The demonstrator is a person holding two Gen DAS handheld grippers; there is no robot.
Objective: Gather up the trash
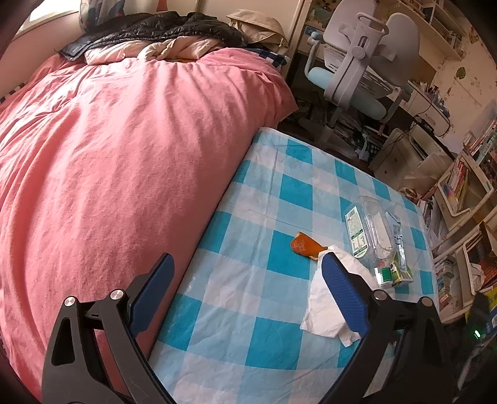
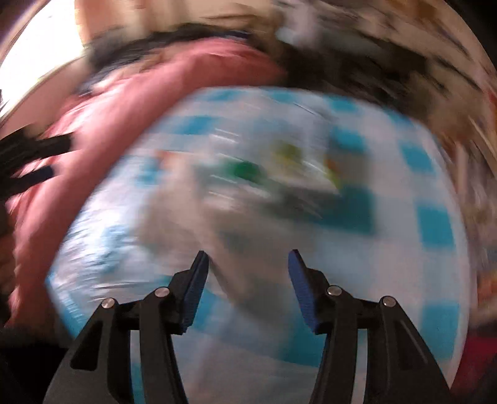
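Observation:
In the left wrist view a crumpled white tissue (image 1: 323, 307), an orange peel (image 1: 306, 245), a clear plastic bottle (image 1: 374, 230) and a small green carton (image 1: 396, 267) lie on a blue-and-white checked cloth (image 1: 248, 279). My left gripper (image 1: 245, 261) is open and empty above the cloth, its right finger over the tissue. The right wrist view is badly blurred. My right gripper (image 2: 248, 259) is open and empty above the checked cloth (image 2: 388, 264), with pale and green smears of trash (image 2: 248, 186) ahead. The left gripper shows at its left edge (image 2: 31, 161).
A pink duvet (image 1: 124, 140) covers the bed to the left of the cloth, with dark clothes (image 1: 149, 28) at its head. A grey-blue desk chair (image 1: 357, 71) stands beyond. Bookshelves and bins (image 1: 466, 192) line the right side.

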